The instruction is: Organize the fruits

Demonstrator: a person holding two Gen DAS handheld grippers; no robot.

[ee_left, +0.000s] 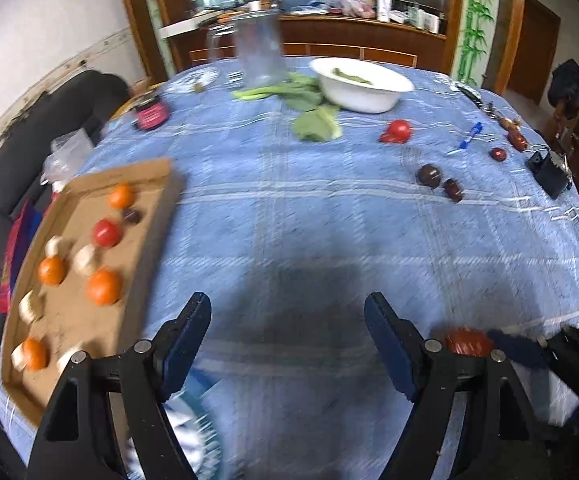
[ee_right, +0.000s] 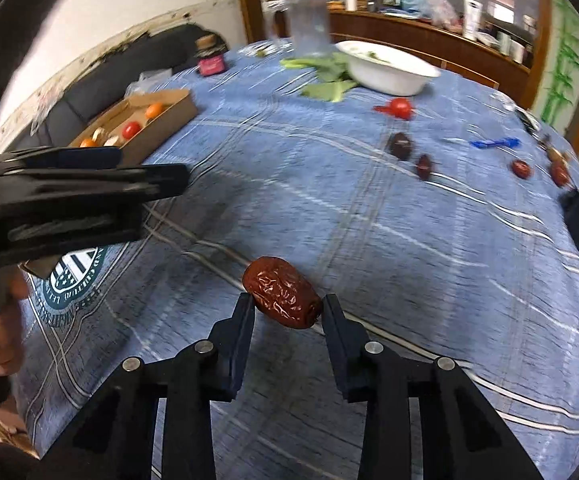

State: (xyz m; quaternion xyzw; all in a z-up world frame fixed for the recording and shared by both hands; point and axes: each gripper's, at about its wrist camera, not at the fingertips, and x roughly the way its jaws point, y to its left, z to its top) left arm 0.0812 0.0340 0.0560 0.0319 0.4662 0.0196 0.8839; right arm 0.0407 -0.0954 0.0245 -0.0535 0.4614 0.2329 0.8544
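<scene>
- Left wrist view: a table under a blue plaid tablecloth fills the frame, with a wooden sideboard and a window behind it and a dark sofa along the left edge.
- A shallow cardboard tray lies at the left of the cloth, holding oranges, a tomato and some pale round pieces.
- A white bowl stands at the far side beside green leaves; another tomato and several dark red dates lie scattered to the right.
- The left gripper hangs tilted downward over bare cloth, its jaws spread wide with nothing between them.
- Right wrist view: the same table, with the cardboard tray at the far left and the bowl at the far side.
- The right gripper points down at the cloth, its pads pressed on either side of a wrinkled red date.
- The left gripper shows at the left edge, with fingers of the person's hand below it.
</scene>
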